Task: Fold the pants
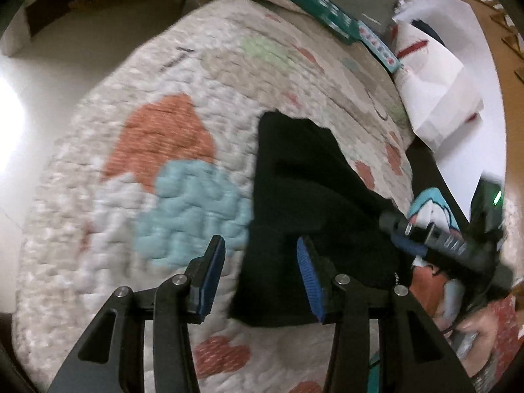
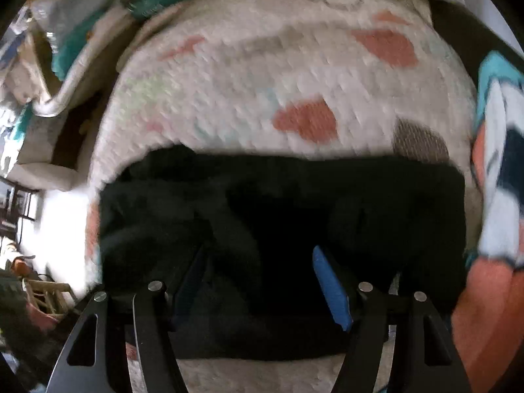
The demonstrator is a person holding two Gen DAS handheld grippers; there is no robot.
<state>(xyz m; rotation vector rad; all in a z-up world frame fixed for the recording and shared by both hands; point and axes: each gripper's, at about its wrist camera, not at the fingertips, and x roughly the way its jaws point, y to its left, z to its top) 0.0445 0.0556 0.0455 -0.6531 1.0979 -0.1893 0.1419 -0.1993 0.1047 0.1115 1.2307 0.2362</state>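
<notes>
A cream quilted bedspread (image 1: 108, 196) patched with coral and pale blue shapes is seen across both views, and every place below is given against it. In the left wrist view, a coral patch (image 1: 163, 137) and a pale blue patch (image 1: 193, 216) are set in the left half of the bedspread. The left gripper (image 1: 260, 275) is held just above the bedspread, its blue-padded jaws standing apart with nothing pressed between them; the left pad is seen over bare quilt, the right pad over the edge of the cloth. The black fabric pants (image 1: 308, 203) are laid on the right half of the bedspread in a folded, roughly oblong heap. A teal printed pack (image 1: 327, 9) is laid at the far edge of the bedspread, and a white paper bag (image 1: 435, 98) is stood beyond its right edge. The right gripper (image 1: 409, 242) is seen at the right side of the pants, over the bedspread's near right corner; whether it touches the cloth cannot be told there

In the right wrist view, the pants (image 2: 278, 213) are spread across the near part of the bedspread (image 2: 262, 82), with quilt visible beyond them. The right gripper (image 2: 258, 281) is poised directly over the pants, its jaws held wide and no fabric pinched. The frame is blurred, so contact between pads and cloth cannot be told
</notes>
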